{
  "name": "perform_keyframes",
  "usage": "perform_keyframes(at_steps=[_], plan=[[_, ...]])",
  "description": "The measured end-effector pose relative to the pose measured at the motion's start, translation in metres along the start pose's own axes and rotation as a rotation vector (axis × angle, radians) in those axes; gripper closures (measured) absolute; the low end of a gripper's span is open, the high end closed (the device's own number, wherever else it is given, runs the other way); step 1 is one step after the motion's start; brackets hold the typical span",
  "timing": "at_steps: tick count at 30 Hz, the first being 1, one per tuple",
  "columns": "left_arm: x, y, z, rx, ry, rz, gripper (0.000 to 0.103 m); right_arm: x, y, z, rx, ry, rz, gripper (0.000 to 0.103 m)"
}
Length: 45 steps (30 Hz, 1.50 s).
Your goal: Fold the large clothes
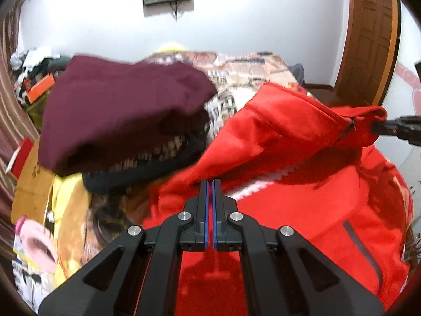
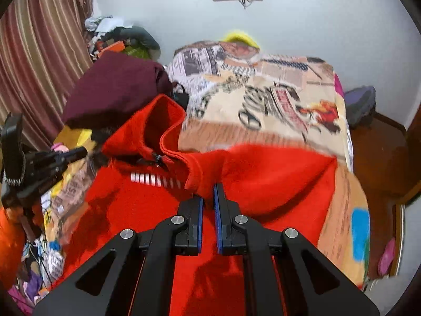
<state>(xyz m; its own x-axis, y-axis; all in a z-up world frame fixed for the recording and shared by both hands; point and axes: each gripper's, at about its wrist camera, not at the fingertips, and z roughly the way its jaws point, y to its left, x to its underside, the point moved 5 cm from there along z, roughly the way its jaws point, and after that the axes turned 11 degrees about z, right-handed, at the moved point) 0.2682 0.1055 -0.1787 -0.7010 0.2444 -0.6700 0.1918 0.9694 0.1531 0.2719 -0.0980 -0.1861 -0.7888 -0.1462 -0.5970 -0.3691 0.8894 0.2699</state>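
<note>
A red fleece jacket [image 2: 263,179] lies spread over the near part of a bed, on a printed blanket [image 2: 263,105] of newspaper patterns; both claws have it by the upper edge. The left gripper [image 1: 210,184] has its blue-lined fingers pressed almost together on a fold of red cloth at the near middle of its view; the right gripper [image 2: 209,192] has its fingers drawn close on a ridge of the same fleece, just right of the collar and zip, with a thin gap between the pads filled by cloth. In the left wrist view the jacket [image 1: 302,197] rises in a lifted flap toward the right, where the tip of the other gripper [image 1: 394,129] meets the red edge; in the right wrist view the left gripper [image 2: 39,163] stands at the left, its tip at the collar's left edge.

A maroon garment [image 1: 118,113] is heaped to the far left, overhanging dark clothing and just beside the jacket's collar; a yellow item [image 2: 240,38] shows at the bed's far edge against the white wall. Far of the jacket the blanket lies bare up to that edge; the bed's right edge drops to a brown floor with a purple bag [image 2: 360,105]; a striped curtain [image 2: 39,52] and a clutter of things crowd the left side.
</note>
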Motion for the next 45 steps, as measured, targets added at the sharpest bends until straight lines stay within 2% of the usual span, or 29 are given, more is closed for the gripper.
perform_keyframes(at_steps=[3, 5, 6, 8, 10, 12, 14, 17, 19, 21, 24, 29, 32, 36, 38, 40, 42, 45], plan=[[0.022, -0.005, 0.011, -0.003, 0.083, -0.009, 0.100, 0.024, -0.008, 0.006, 0.015, 0.031, 0.044, 0.096], [0.035, -0.009, 0.015, 0.012, 0.126, -0.016, 0.095, 0.039, -0.013, 0.012, 0.044, 0.052, 0.054, 0.096], [0.039, -0.011, 0.014, 0.021, 0.138, -0.018, 0.089, 0.045, -0.017, 0.015, 0.056, 0.058, 0.059, 0.096], [0.041, -0.020, 0.009, 0.041, 0.136, -0.019, 0.075, 0.057, -0.020, 0.018, 0.078, 0.075, 0.066, 0.096], [0.039, -0.024, 0.002, 0.045, 0.115, -0.017, 0.051, 0.064, -0.022, 0.019, 0.099, 0.096, 0.059, 0.096], [0.032, -0.032, -0.006, 0.045, 0.082, -0.012, 0.043, 0.066, -0.023, 0.017, 0.114, 0.110, 0.047, 0.096], [0.023, -0.042, -0.011, 0.058, 0.058, 0.003, 0.042, 0.067, -0.021, 0.012, 0.119, 0.113, 0.032, 0.095], [0.014, -0.056, -0.010, 0.084, 0.044, 0.019, 0.040, 0.067, -0.011, 0.004, 0.114, 0.101, 0.002, 0.082], [0.010, -0.065, -0.003, 0.104, 0.045, 0.028, 0.038, 0.063, -0.003, -0.003, 0.099, 0.064, -0.028, 0.060], [0.012, -0.071, 0.005, 0.115, 0.058, 0.030, 0.038, 0.064, 0.006, -0.007, 0.091, 0.026, -0.048, 0.052], [0.020, -0.079, 0.023, 0.115, 0.100, 0.046, 0.038, 0.059, 0.015, -0.002, 0.090, 0.011, -0.084, 0.052], [0.028, -0.071, 0.054, 0.028, 0.143, 0.036, 0.038, 0.047, 0.012, 0.026, 0.143, 0.021, -0.074, 0.052], [0.028, -0.066, 0.066, 0.018, 0.147, 0.024, 0.050, 0.041, 0.000, 0.039, 0.163, 0.036, -0.044, 0.052], [0.025, -0.067, 0.072, 0.046, 0.138, 0.032, 0.077, 0.039, -0.006, 0.041, 0.162, 0.050, -0.046, 0.052], [0.020, -0.067, 0.069, 0.042, 0.119, 0.035, 0.082, 0.038, -0.005, 0.037, 0.161, 0.033, -0.063, 0.056], [0.015, -0.067, 0.064, 0.056, 0.097, 0.025, 0.095, 0.037, -0.003, 0.032, 0.160, 0.015, -0.064, 0.078], [0.007, -0.065, 0.052, 0.066, 0.064, 0.007, 0.097, 0.033, -0.002, 0.026, 0.140, 0.009, -0.047, 0.091], [-0.003, -0.063, 0.031, 0.070, 0.017, 0.001, 0.098, 0.026, 0.002, 0.008, 0.128, -0.043, -0.033, 0.095]])
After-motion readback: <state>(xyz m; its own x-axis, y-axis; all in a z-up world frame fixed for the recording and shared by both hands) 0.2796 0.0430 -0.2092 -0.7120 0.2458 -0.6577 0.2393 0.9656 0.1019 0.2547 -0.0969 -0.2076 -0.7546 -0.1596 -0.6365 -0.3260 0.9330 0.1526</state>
